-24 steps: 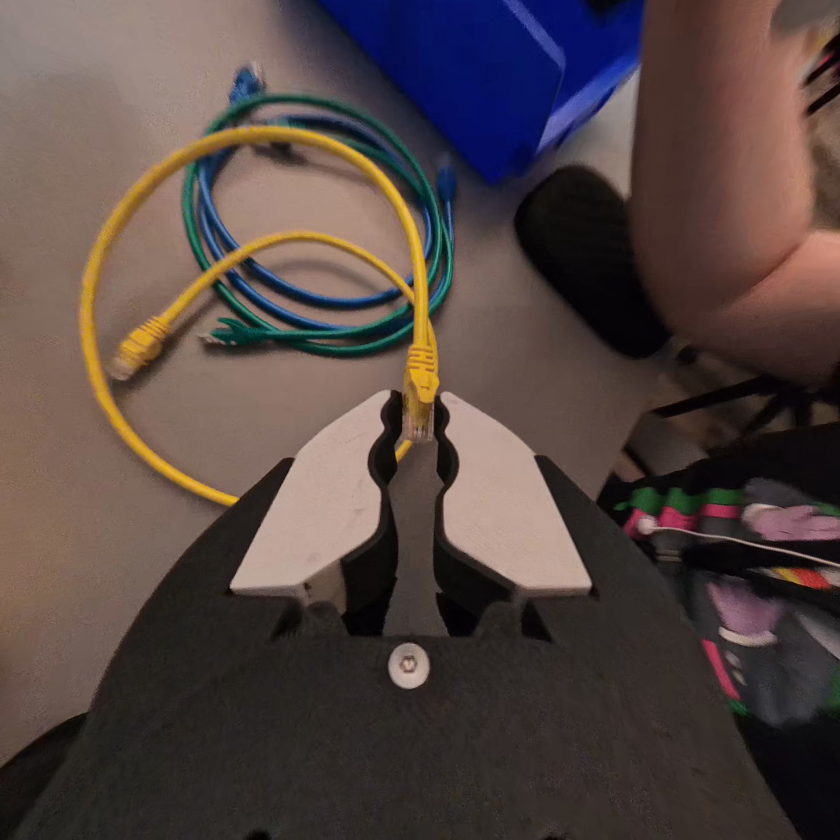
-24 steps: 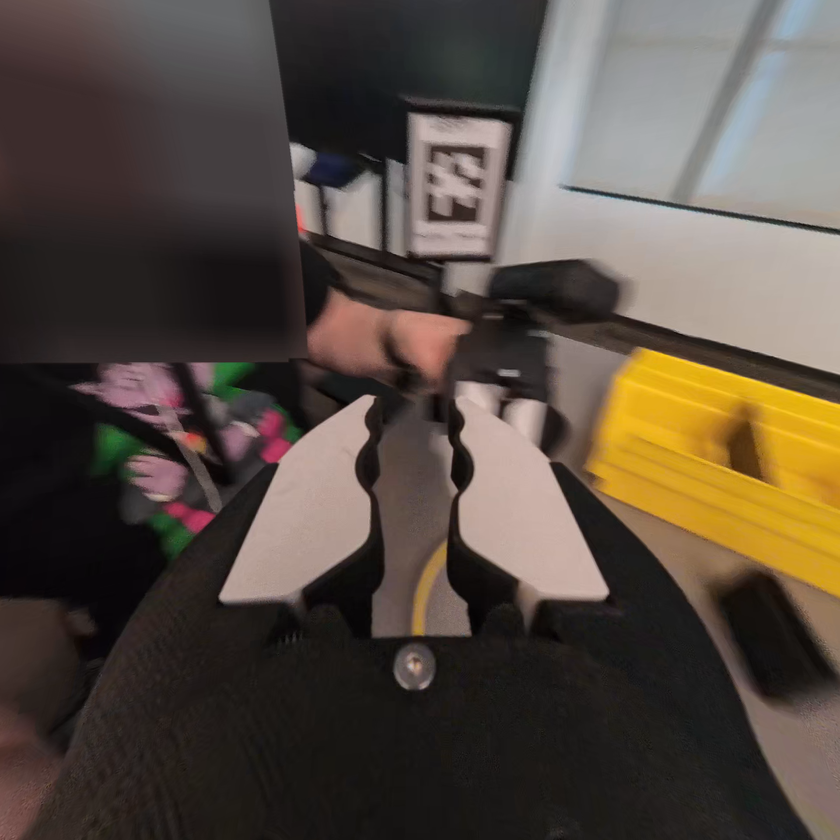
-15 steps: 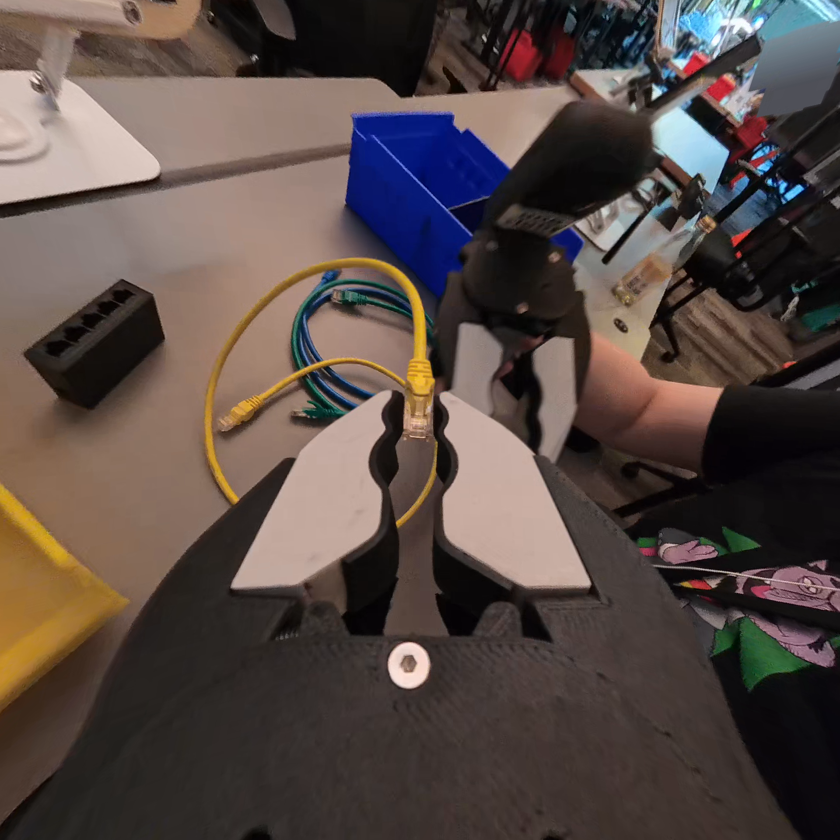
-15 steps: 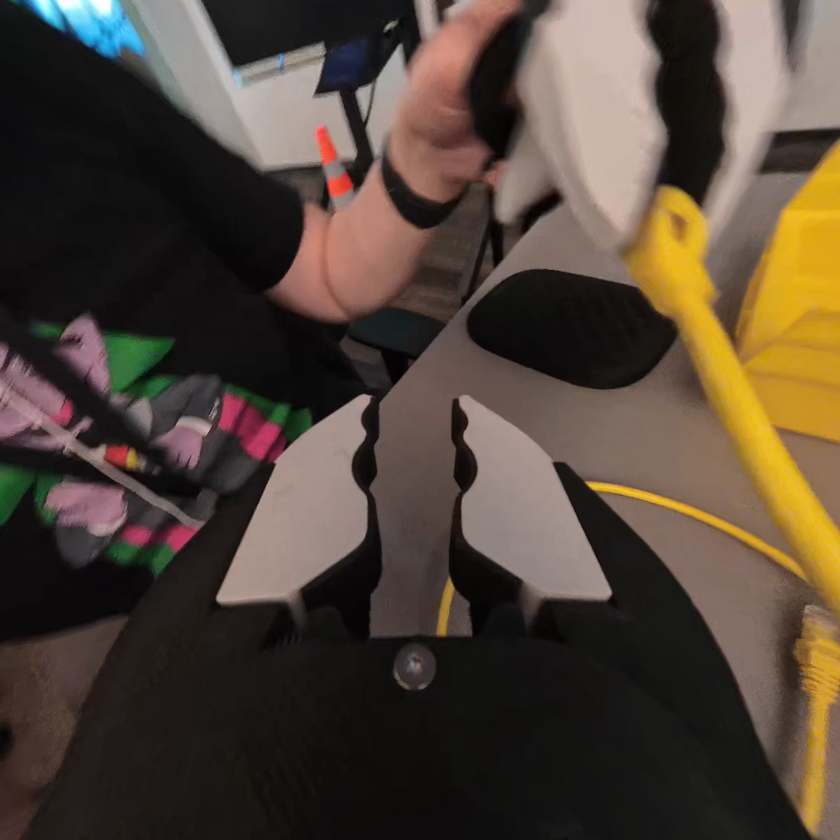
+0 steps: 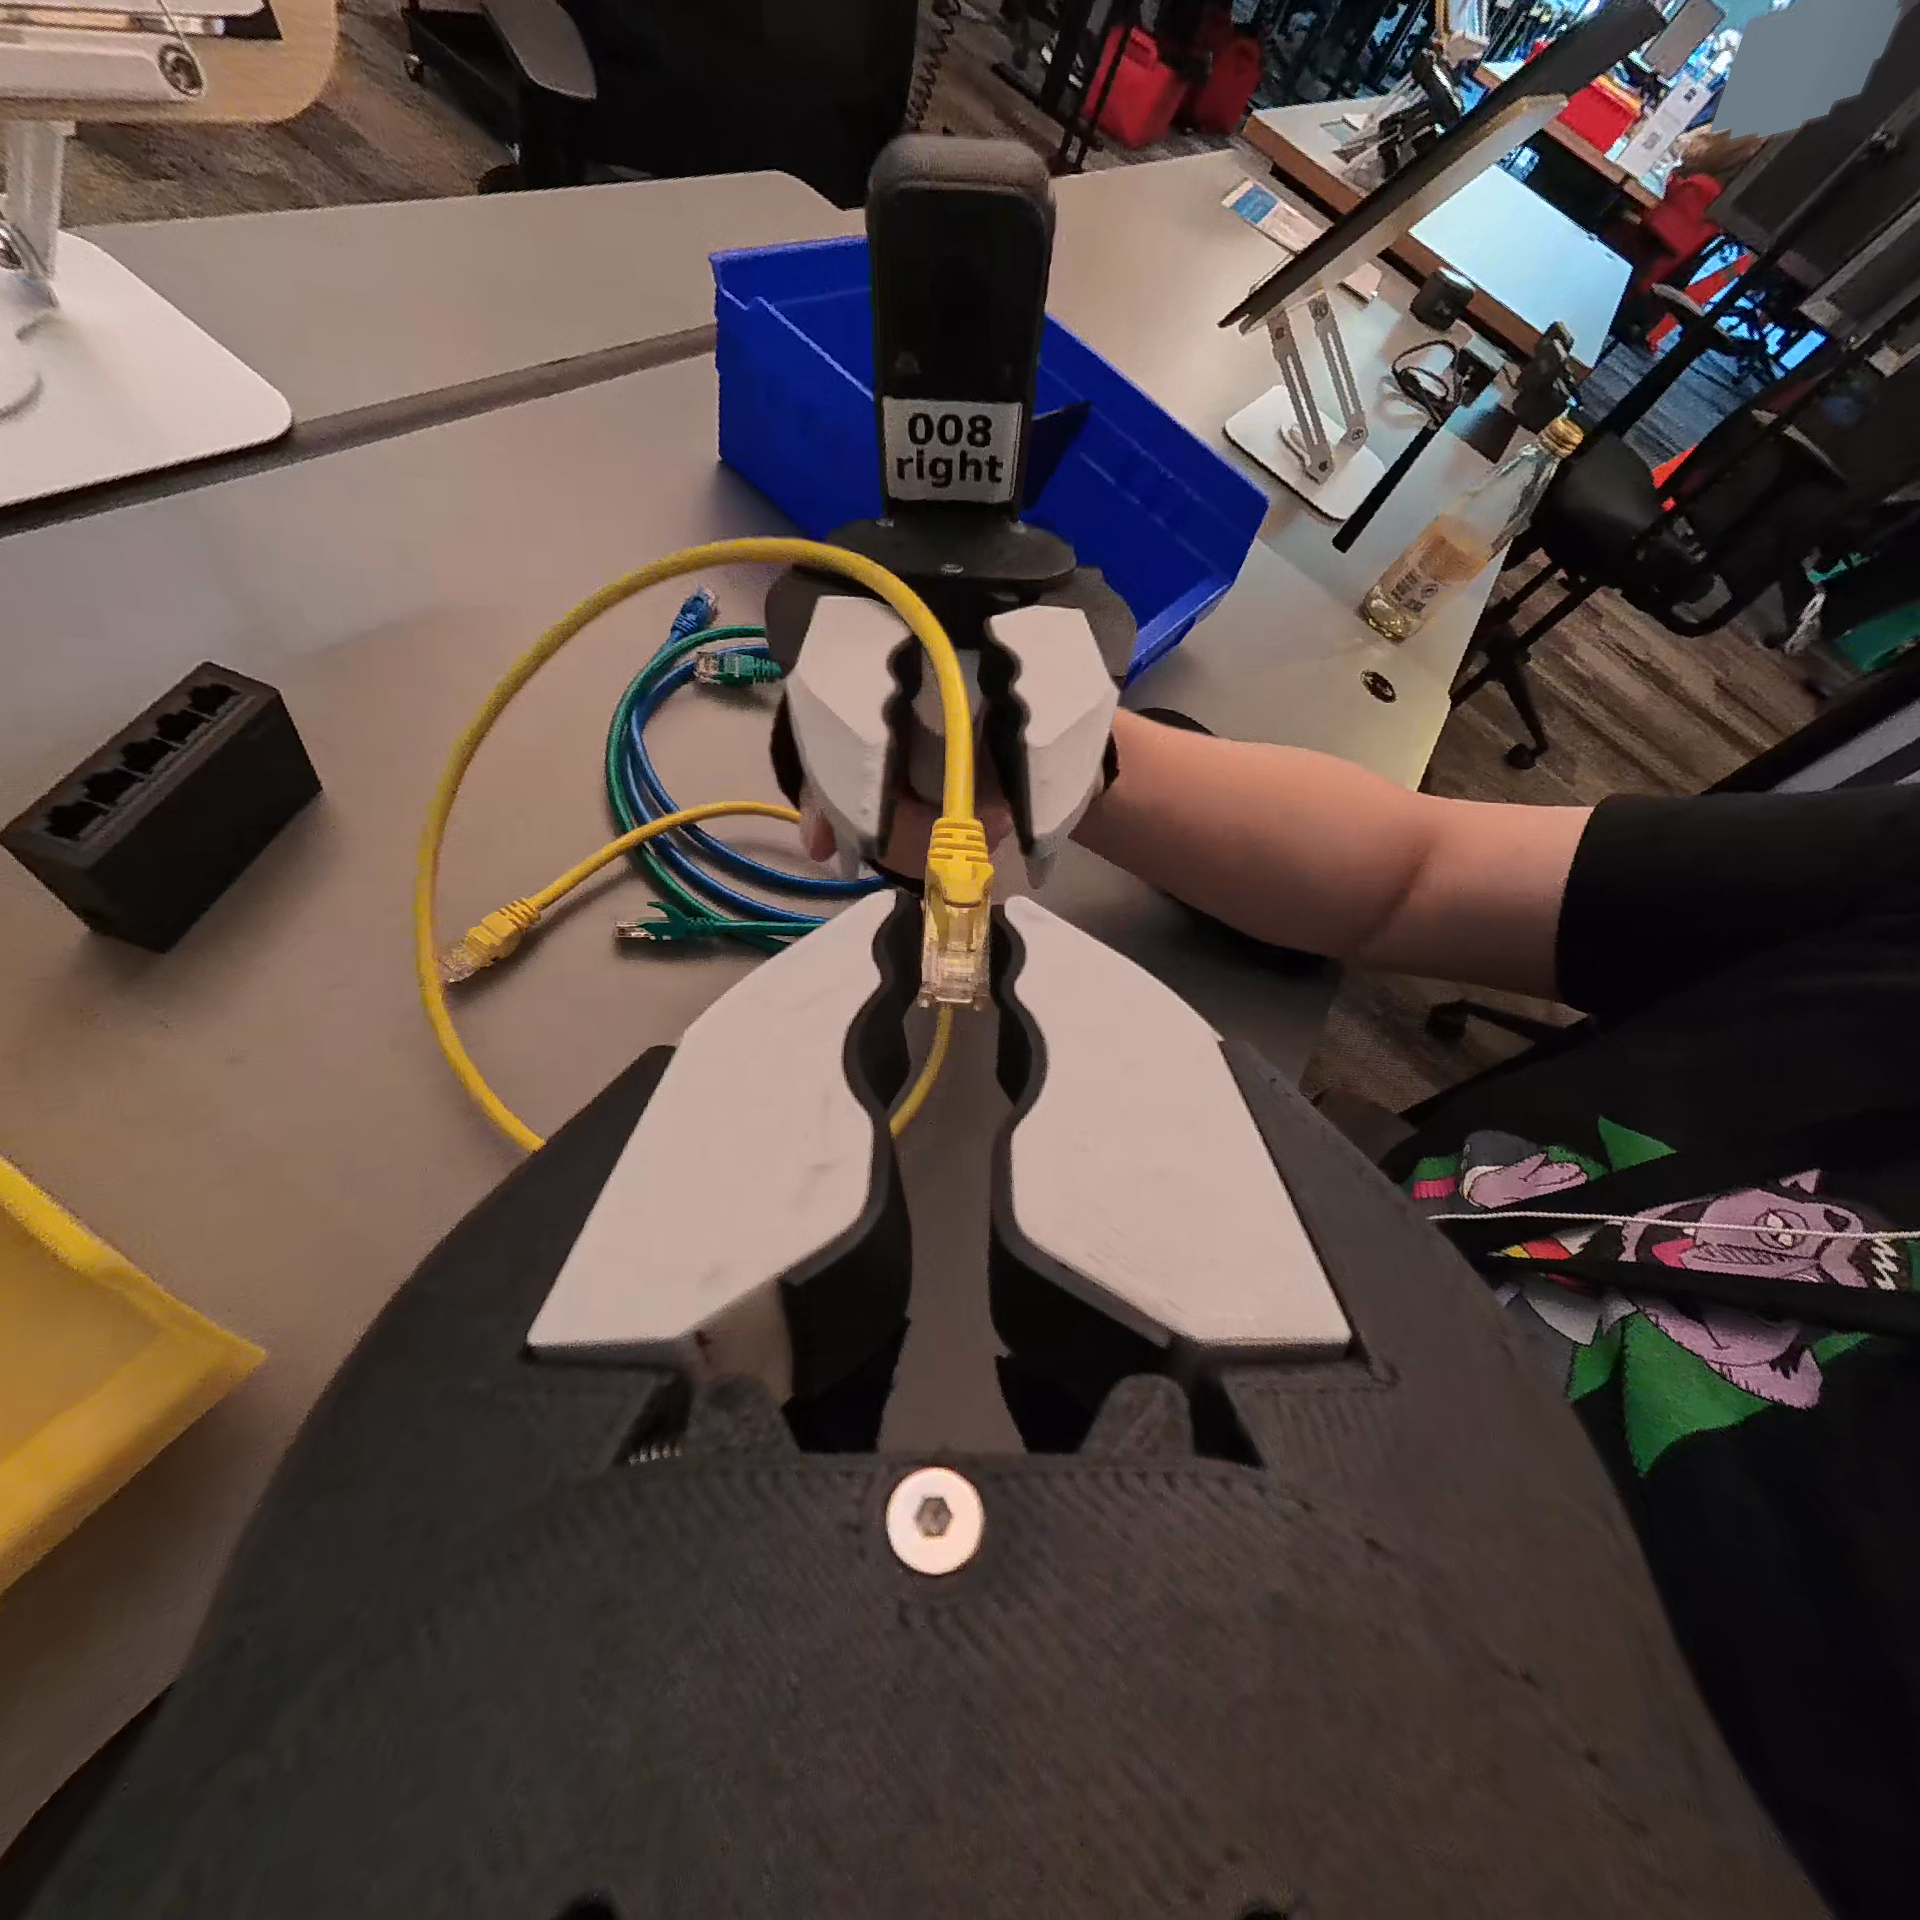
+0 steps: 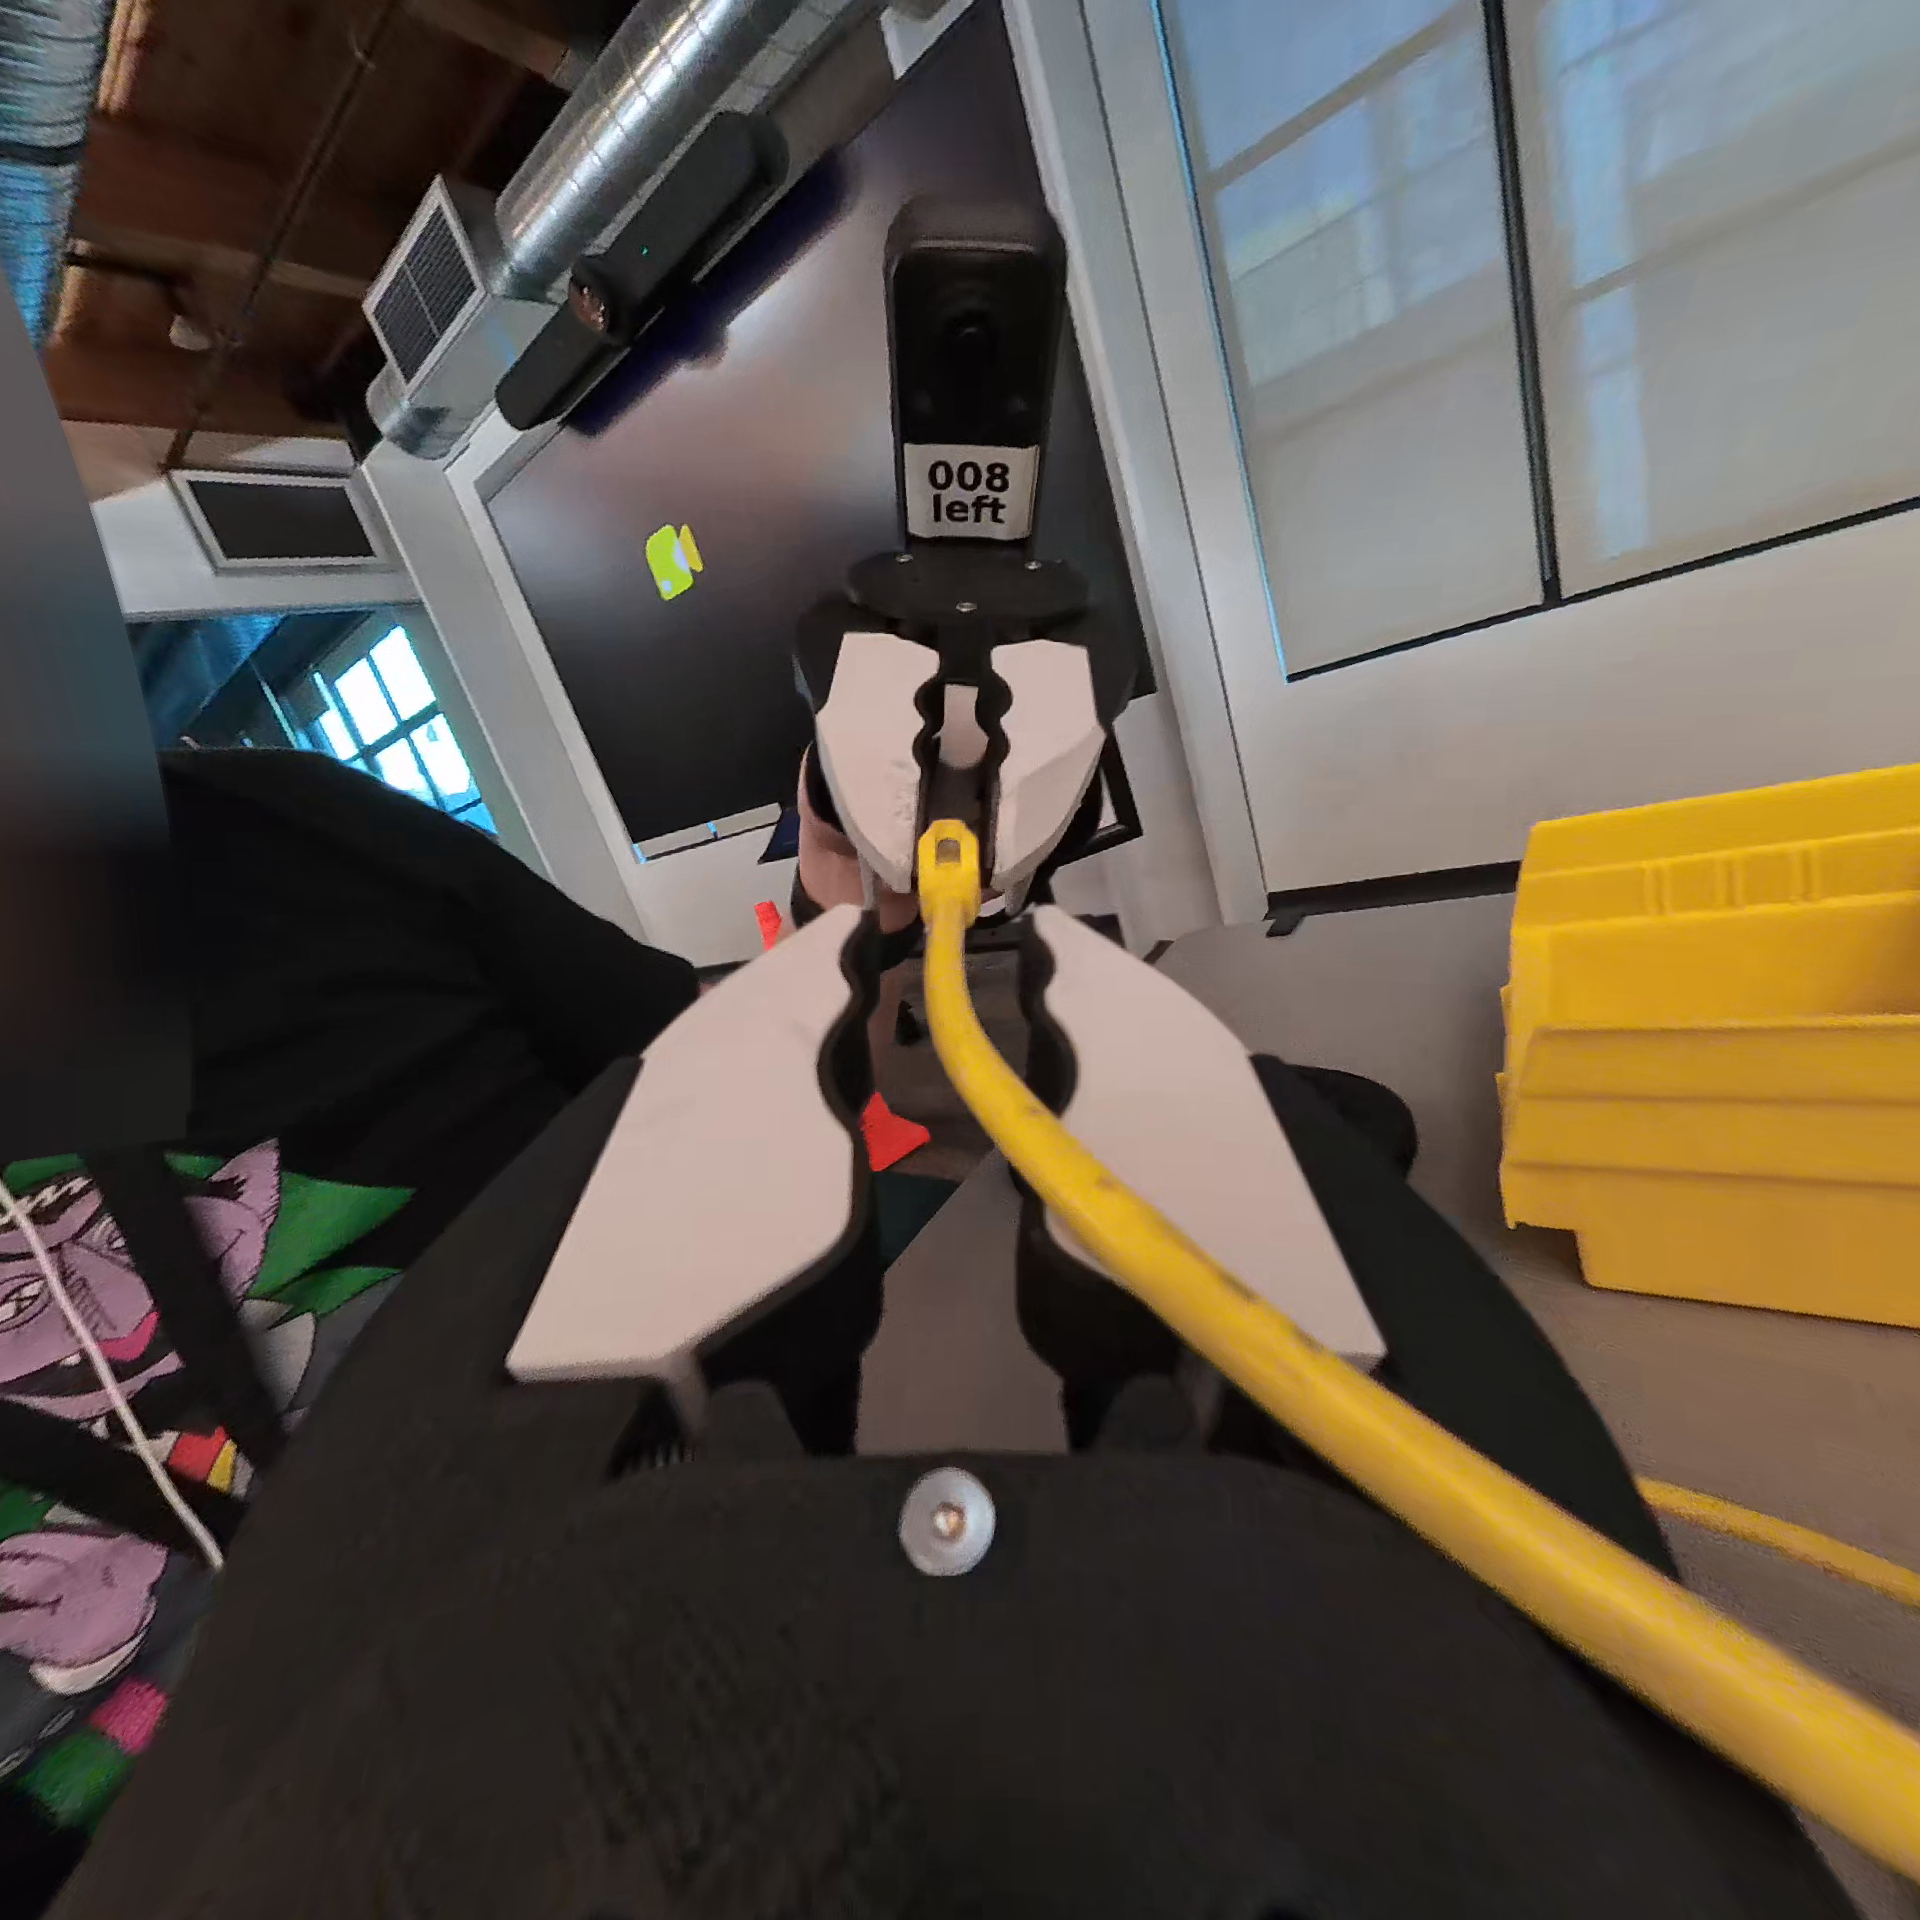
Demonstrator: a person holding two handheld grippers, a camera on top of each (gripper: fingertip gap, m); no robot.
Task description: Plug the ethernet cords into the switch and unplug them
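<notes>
My left gripper [image 5: 948, 925] is shut on the clear plug of the yellow ethernet cord [image 5: 951, 951] and holds it above the grey table [image 5: 312, 1039]. My right gripper [image 5: 951, 790] faces it tip to tip, open, with the yellow cord running between its fingers without being gripped. In the right wrist view the cord [image 6: 1039, 1122] passes through my open right gripper [image 6: 948, 935] to the left gripper [image 6: 945, 862]. The cord's other plug [image 5: 483, 940] lies on the table. The black switch [image 5: 156, 800] sits to the left with its ports empty. Blue [image 5: 665, 810] and green [image 5: 623, 727] cords lie coiled.
A blue bin [image 5: 1143, 488] stands behind the cords. A yellow bin [image 5: 73, 1382] is at the near left and also shows in the right wrist view [image 6: 1714, 1039]. A white stand base [image 5: 114, 364] is far left. A person's forearm [image 5: 1299, 842] reaches in from the right. The grippers are tip to tip, or close to it. Left tips and right tips are each some 25 cm from the black switch [image 5: 156, 800].
The right gripper has swung round to face the left gripper, and the yellow cord now runs between its open fingers. The left gripper has kept hold of the yellow plug.
</notes>
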